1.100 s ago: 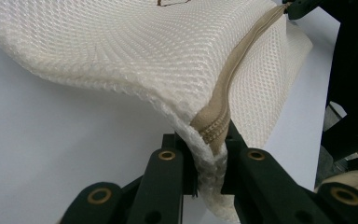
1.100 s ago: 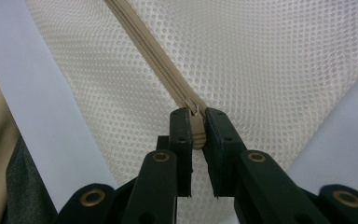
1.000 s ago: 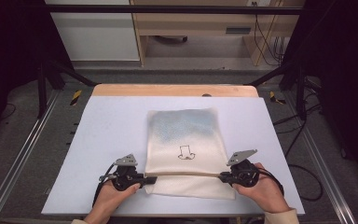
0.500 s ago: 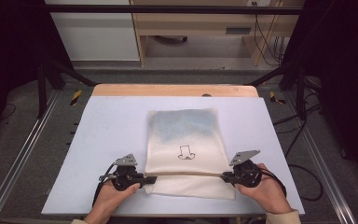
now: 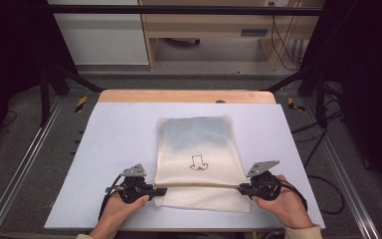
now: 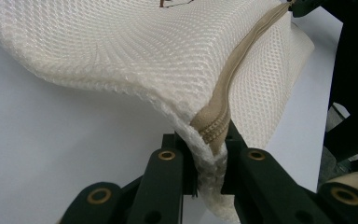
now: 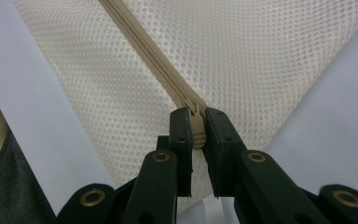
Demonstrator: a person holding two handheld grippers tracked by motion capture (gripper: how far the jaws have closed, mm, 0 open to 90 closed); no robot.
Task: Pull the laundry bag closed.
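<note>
Both grippers are down at the near edge of the table (image 5: 104,129), one at each end of the zip (image 5: 199,186) that runs across the mesh bag (image 5: 196,142). The left gripper (image 5: 155,190) has its fingers (image 6: 168,172) closed on the bag's left corner: in the left gripper view the cream mesh (image 6: 135,51) bunches up between the two black fingers, the tan zip (image 6: 223,102) coming straight out of the pinch and running away up to the right. The cloth lifts off the table just beyond the fingers and sags back down further off.

Over on the other side, the right gripper (image 5: 242,188) is clamped too. The right gripper view shows its fingers (image 7: 182,135) squeezed on the zip's end (image 7: 196,128), with the slider (image 7: 195,110) sitting right at the fingertips and the zip (image 7: 149,51) leading diagonally away up to the left across the mesh.

Between the two pairs of fingers the zip is stretched in a taut line. Most of the bag lies flat beyond the fingers, toward the table's middle, with a small hat drawing (image 5: 198,163) on it; a narrow strip of mesh lies on the near side of the zip.
</note>
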